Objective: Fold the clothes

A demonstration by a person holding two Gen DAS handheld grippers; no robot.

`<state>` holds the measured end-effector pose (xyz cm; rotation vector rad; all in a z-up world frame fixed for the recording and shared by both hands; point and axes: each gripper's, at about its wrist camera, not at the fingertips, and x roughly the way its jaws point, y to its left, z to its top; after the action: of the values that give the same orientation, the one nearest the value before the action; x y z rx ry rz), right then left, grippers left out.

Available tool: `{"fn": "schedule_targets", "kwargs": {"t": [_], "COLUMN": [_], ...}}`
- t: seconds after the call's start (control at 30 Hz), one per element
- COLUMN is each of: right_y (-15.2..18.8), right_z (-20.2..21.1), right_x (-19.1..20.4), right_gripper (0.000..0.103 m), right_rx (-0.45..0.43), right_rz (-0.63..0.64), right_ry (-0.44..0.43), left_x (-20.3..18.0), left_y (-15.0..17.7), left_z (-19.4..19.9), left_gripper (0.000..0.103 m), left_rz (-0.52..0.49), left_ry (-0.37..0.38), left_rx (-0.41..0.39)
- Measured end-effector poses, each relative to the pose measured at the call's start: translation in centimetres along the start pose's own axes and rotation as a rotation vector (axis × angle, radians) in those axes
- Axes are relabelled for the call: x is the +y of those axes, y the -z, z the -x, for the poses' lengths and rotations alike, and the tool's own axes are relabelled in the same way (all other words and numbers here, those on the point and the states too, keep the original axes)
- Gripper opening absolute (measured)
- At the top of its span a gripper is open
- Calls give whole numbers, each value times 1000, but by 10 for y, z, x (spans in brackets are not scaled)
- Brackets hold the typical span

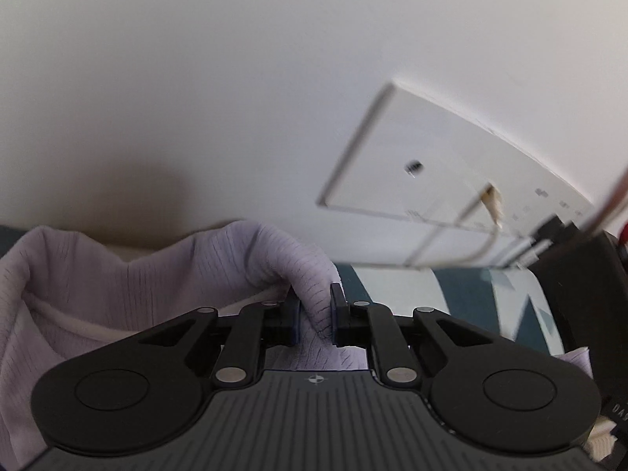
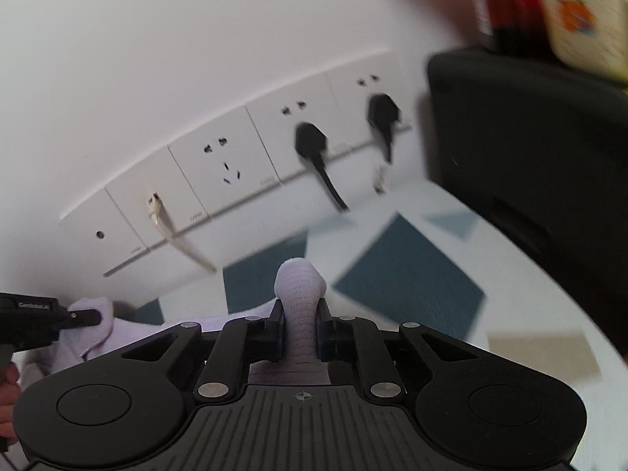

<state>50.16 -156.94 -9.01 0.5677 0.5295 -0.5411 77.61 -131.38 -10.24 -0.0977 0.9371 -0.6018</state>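
Soft, light lilac garment [image 1: 117, 274] pinched in closed left gripper [image 1: 315, 314] and right gripper [image 2: 300, 327], sagging between, near the table's wall edge.

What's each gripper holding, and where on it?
Both pinch the pale lilac ribbed garment: left gripper on a bunched fold, right gripper on another.

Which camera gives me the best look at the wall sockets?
The right wrist view. The row of white wall socket plates runs across it nearly face-on, with two black plugs seated. The left wrist view shows those plates only obliquely, blurred and partly cut off.
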Motion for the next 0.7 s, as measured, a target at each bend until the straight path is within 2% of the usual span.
{"fn": "schedule_targets", "kwargs": {"t": [0.1,0.23,0.33,0.37,0.4,0.43,0.47,0.63,0.7], "right_y": [-6,0,7,8,8,6,4,-8,-2], "right_z": [-25,-54,-60,-59,-58,-55,-47,17,56], "right_x": [3,4,2,4,5,6,4,-9,-12], "right_gripper": [11,8,11,23,35,58,67,68,69], "right_rx": [10,34,33,34,35,28,6,-67,-98], "right_rz": [25,85,100,118,136,133,101,-77,-118], "right_ry": [15,80,84,91,99,132,136,86,62], "left_x": [1,2,1,-1,-4,-7,-10,1,9], "left_y": [-3,-1,-1,-3,-6,-8,-10,-4,22], "left_z": [-8,-19,-22,-18,-12,-5,5,87,115], "left_gripper": [14,15,31,58,74,74,74,78,85], "left_rz": [-11,-42,-80,-107,-141,-174,-207,-265,-278], "left_ry": [-47,-96,-122,-144,-170,-196,-214,-134,-107], "left_rx": [-32,-45,-26,-16,-12,-8,-16,-5,16]}}
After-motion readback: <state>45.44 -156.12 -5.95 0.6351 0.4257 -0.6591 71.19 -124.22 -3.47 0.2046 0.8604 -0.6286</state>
